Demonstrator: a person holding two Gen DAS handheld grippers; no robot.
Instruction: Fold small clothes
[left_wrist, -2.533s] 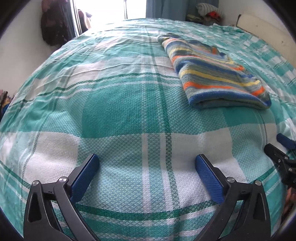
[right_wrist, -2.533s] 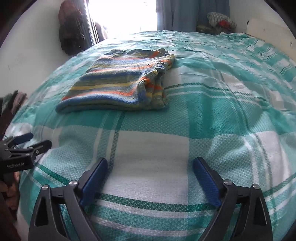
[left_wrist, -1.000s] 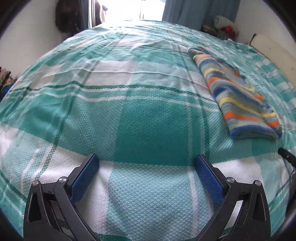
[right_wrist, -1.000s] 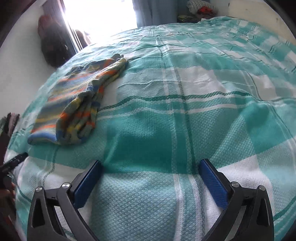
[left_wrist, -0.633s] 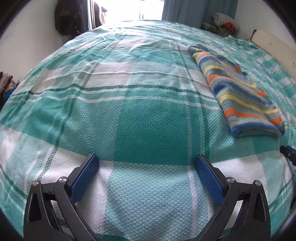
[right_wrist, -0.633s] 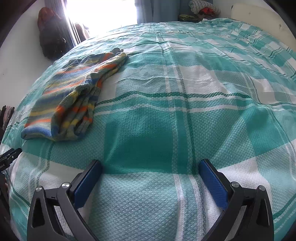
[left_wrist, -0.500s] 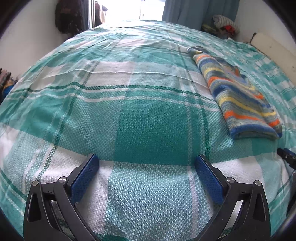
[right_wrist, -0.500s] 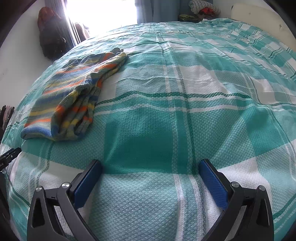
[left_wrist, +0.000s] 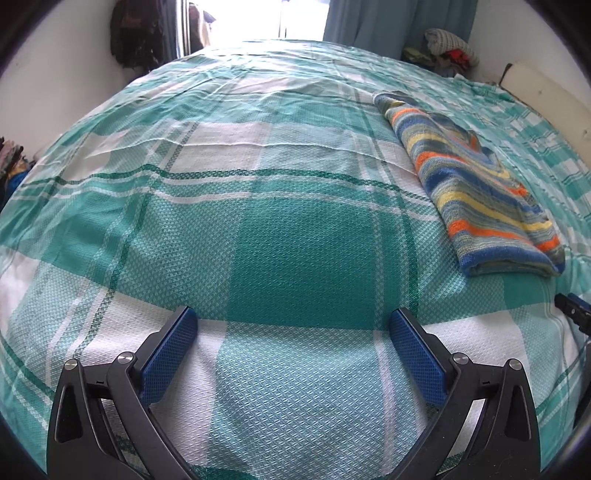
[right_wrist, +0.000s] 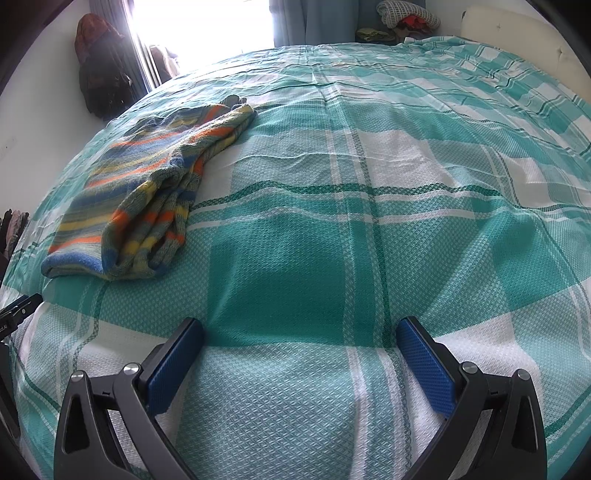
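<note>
A folded striped knit garment (left_wrist: 476, 192), blue, orange and yellow, lies on the green-and-white plaid bedspread (left_wrist: 295, 258), right of centre in the left wrist view. In the right wrist view it (right_wrist: 147, 195) lies at the left. My left gripper (left_wrist: 293, 343) is open and empty, low over the bedspread, well left of the garment. My right gripper (right_wrist: 299, 350) is open and empty, low over the bedspread, well right of the garment. The tip of the right gripper shows at the left wrist view's right edge (left_wrist: 570, 308).
A bright window with blue curtains (left_wrist: 369, 22) is beyond the bed's far end. A pile of clothes (right_wrist: 406, 16) sits in the far corner. Dark bags (right_wrist: 99, 81) hang on the left wall. A white headboard (left_wrist: 543, 92) lies at the right.
Over 2.5 s both grippers swung away from the garment, the left leftward and the right rightward. In the last half second hardly anything moved. Both stayed open.
</note>
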